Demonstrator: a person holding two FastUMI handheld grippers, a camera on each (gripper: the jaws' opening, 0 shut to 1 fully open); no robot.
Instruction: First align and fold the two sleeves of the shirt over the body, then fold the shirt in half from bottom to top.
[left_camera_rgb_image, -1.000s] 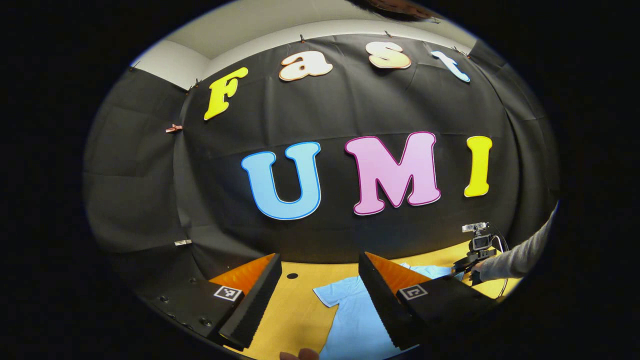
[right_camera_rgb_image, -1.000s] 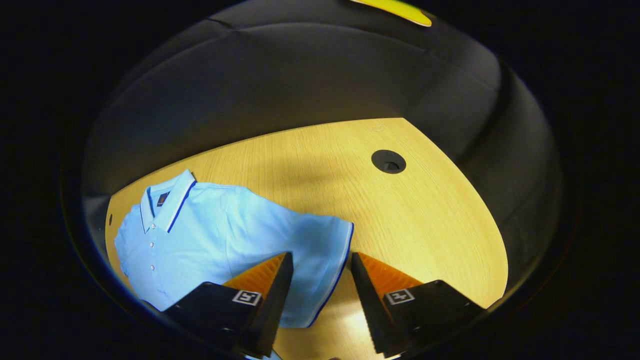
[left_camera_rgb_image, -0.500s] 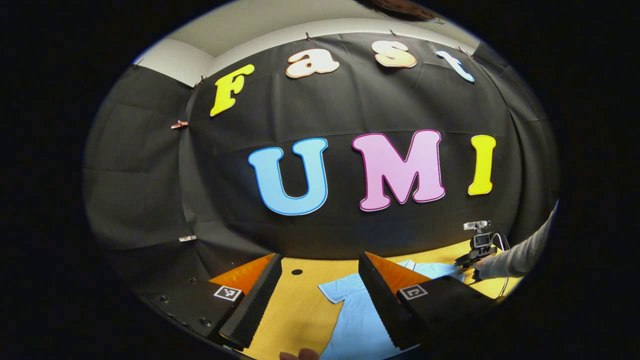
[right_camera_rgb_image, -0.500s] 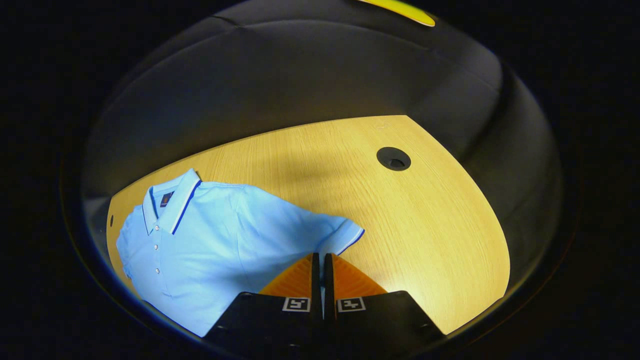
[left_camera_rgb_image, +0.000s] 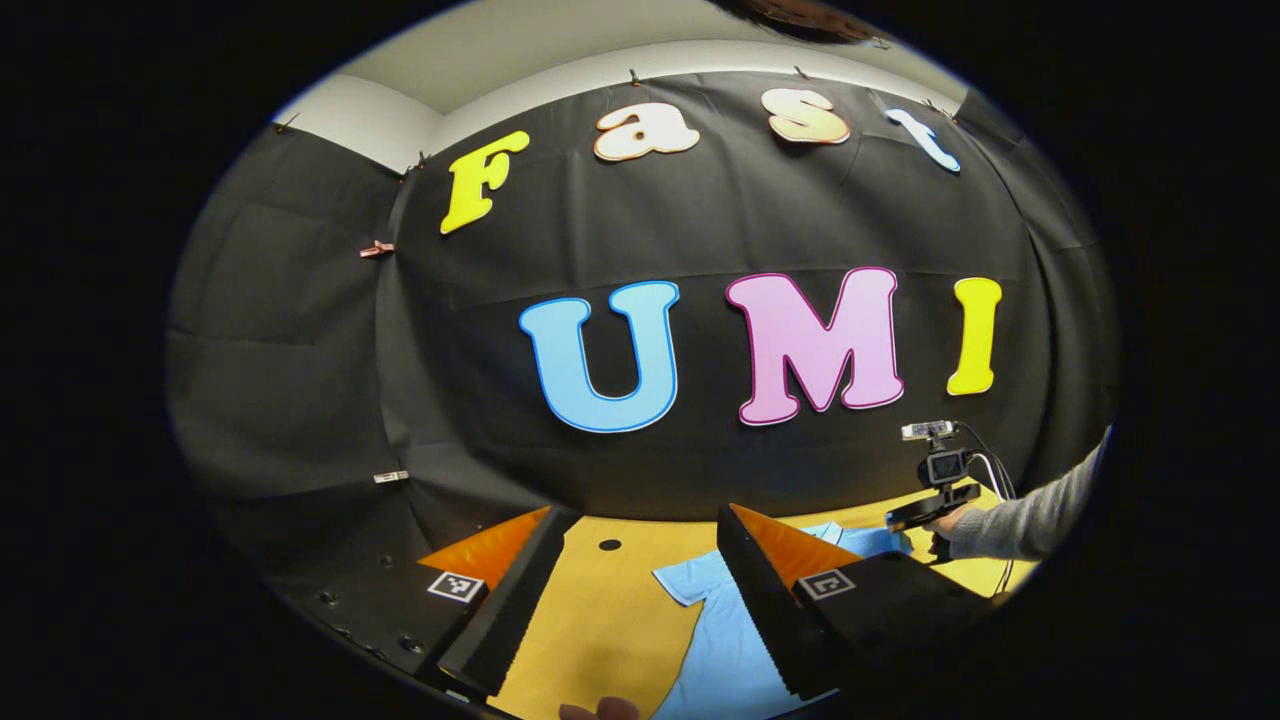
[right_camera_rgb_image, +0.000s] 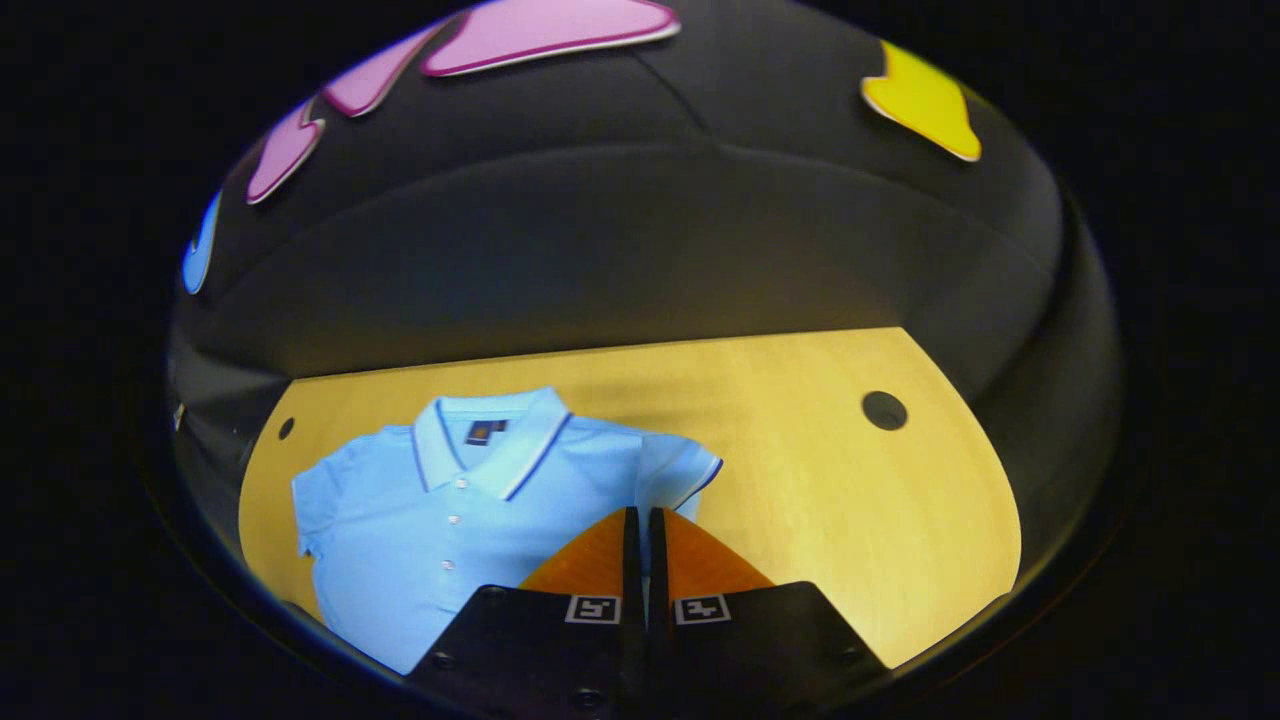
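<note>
the right tool (right_camera_rgb_image: 640, 515) pinches the shirt's (right_camera_rgb_image: 440, 520) near sleeve (right_camera_rgb_image: 675, 470), cuff poking out just past its tips. best carry it low and across toward the buttons, laying the striped cuff flat on the body. the left tool (left_camera_rgb_image: 640, 560) hangs spread above the table (left_camera_rgb_image: 590, 620). soft thin knit, smooth wood-grain top; it should slide easily.

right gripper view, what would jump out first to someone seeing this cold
The light blue polo shirt stands out first, lying face up on the yellow wooden table with its collar toward the black booth wall. Next comes the right gripper at the bottom centre, shut on the shirt's sleeve, which it holds drawn in beside the body. In the left gripper view, the left gripper hangs open above the table.
</note>
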